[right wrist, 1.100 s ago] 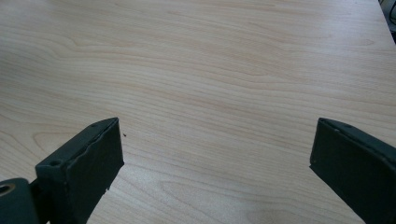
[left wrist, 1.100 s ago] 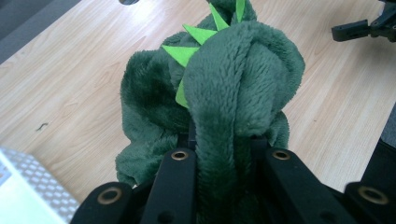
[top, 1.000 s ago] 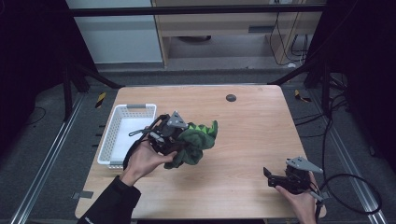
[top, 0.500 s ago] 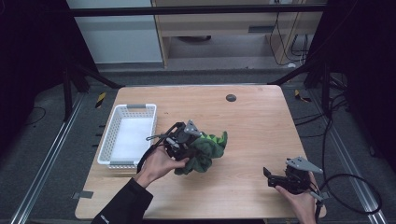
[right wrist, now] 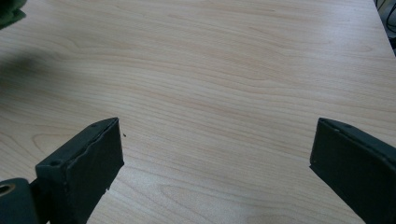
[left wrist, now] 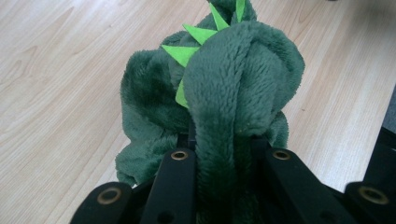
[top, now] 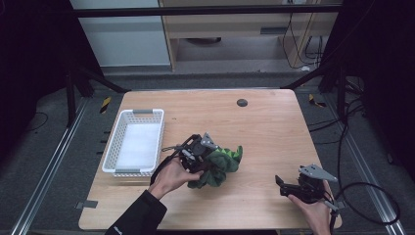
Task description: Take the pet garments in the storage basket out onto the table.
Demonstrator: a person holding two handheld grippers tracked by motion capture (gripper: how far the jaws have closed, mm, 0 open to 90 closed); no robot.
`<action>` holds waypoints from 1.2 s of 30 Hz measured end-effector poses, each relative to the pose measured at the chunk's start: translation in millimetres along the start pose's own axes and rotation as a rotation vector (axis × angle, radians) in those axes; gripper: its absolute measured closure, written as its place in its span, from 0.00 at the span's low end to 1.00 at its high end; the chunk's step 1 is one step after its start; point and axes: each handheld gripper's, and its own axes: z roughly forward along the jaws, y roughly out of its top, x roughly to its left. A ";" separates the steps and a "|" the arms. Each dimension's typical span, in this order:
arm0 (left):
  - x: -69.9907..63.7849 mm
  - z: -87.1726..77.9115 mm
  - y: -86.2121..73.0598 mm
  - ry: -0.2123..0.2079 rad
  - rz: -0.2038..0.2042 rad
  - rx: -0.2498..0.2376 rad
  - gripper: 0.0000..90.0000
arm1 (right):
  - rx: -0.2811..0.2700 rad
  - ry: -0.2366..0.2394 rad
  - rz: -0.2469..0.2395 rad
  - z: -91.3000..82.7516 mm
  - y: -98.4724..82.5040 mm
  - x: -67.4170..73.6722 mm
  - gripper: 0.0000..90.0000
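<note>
A dark green plush toy (top: 220,166) with bright green felt spikes lies on the wooden bench (top: 264,132), a little left of the middle and toward the near edge. The left claw (top: 208,159) is clenched on it: in the left gripper view a thick roll of the plush (left wrist: 219,107) passes between the two black jaws, and the rest of the toy bunches up just ahead of them, hiding the bench beyond. The person's left hand (top: 171,176) holds that claw from the near side.

Just left of the toy, apart from it, a white slatted basket (top: 133,142) sits on the bench near the left edge. A small dark round spot (top: 242,102) marks the bench top toward the far edge.

The right claw (top: 281,185) rests at the near right corner, well apart from the toy, its jaws spread wide over bare wood in the right gripper view (right wrist: 215,154). A black cable (top: 372,205) loops off the bench edge beside it.
</note>
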 end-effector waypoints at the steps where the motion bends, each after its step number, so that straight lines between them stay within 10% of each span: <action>1: -0.2 1.9 -0.1 0.001 0.002 0.003 0.88 | 0.001 0.001 -0.003 0.2 0.0 0.0 0.03; 36: -1.6 57.2 -14.8 -0.052 0.013 0.075 0.76 | 0.011 0.004 -0.009 2.1 -1.2 0.6 0.03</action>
